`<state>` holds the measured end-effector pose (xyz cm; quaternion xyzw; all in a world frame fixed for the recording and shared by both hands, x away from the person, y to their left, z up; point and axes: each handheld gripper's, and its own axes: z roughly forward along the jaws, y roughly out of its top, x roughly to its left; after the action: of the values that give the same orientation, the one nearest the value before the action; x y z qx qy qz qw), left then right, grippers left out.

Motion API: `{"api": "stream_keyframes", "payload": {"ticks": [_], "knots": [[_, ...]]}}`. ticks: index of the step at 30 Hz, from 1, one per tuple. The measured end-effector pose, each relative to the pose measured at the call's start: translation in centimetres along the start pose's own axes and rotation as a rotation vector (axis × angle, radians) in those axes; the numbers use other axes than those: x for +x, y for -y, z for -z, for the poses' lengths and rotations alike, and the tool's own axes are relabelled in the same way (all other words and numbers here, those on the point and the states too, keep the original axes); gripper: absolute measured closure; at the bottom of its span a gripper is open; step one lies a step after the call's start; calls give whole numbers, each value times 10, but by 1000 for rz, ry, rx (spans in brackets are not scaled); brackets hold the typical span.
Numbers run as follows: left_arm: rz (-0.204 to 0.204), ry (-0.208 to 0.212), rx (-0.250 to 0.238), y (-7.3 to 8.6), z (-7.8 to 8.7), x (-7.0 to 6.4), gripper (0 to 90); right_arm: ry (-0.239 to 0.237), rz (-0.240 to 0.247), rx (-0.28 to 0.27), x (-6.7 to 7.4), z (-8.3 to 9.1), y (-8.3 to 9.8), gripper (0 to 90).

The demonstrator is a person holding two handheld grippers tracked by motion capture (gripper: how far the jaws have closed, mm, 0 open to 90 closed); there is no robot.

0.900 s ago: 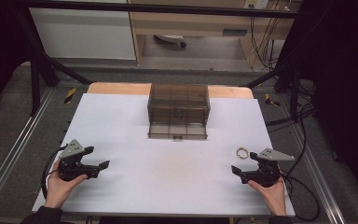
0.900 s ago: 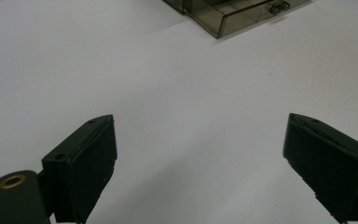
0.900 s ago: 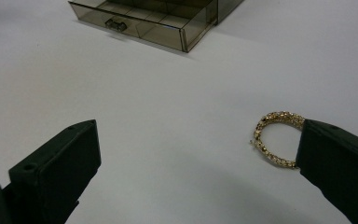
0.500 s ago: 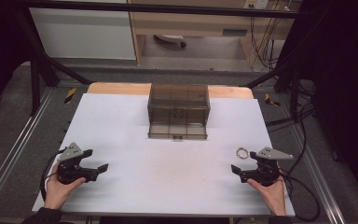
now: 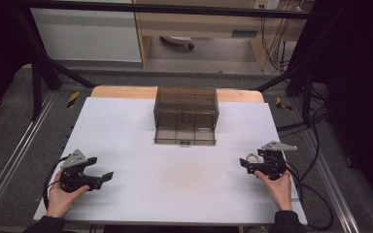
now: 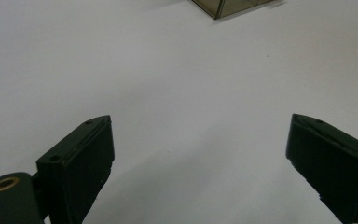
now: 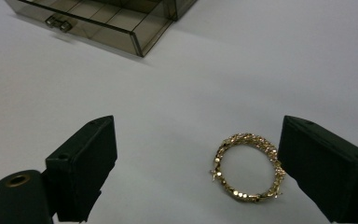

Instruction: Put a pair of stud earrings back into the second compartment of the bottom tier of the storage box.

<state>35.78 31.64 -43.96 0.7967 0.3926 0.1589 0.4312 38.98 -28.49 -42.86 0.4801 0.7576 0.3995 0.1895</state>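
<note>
My right gripper (image 7: 198, 163) rests on the white table (image 5: 175, 184) at the lower right of the high view, jaws spread wide and gripping nothing. In the right gripper view a gold bracelet (image 7: 247, 167) lies flat on the table between the two jaws, at the lower right of the frame, with its outer edge right against the right-hand jaw (I cannot tell whether they quite touch) and well apart from the left-hand jaw. In the high view the bracelet (image 5: 252, 158) shows as a small ring just left of that gripper (image 5: 245, 165).

My left gripper (image 5: 108, 175) sits at the lower left of the high view, and in the left gripper view its jaws stand wide apart over bare table, with nothing between them.

A smoky clear box (image 5: 186, 115) stands at the upper middle of the high view, its drawer (image 7: 93, 25) pulled open toward me.
</note>
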Motion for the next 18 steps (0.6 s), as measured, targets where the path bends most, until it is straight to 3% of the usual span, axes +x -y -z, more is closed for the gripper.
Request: {"api": "stream_keyframes", "payload": {"ticks": [7, 11, 18], "knots": [[-9, 2, 6, 1, -1, -2, 76, 31, -12, 16, -11, -9, -4, 278], [-15, 3, 11, 2, -2, -3, 78, 23, -29, 31, -19, -13, -4, 395], [-15, 0, 11, 2, -2, -2, 81, 57, -14, 72, -27, -14, 1, 492]]}}
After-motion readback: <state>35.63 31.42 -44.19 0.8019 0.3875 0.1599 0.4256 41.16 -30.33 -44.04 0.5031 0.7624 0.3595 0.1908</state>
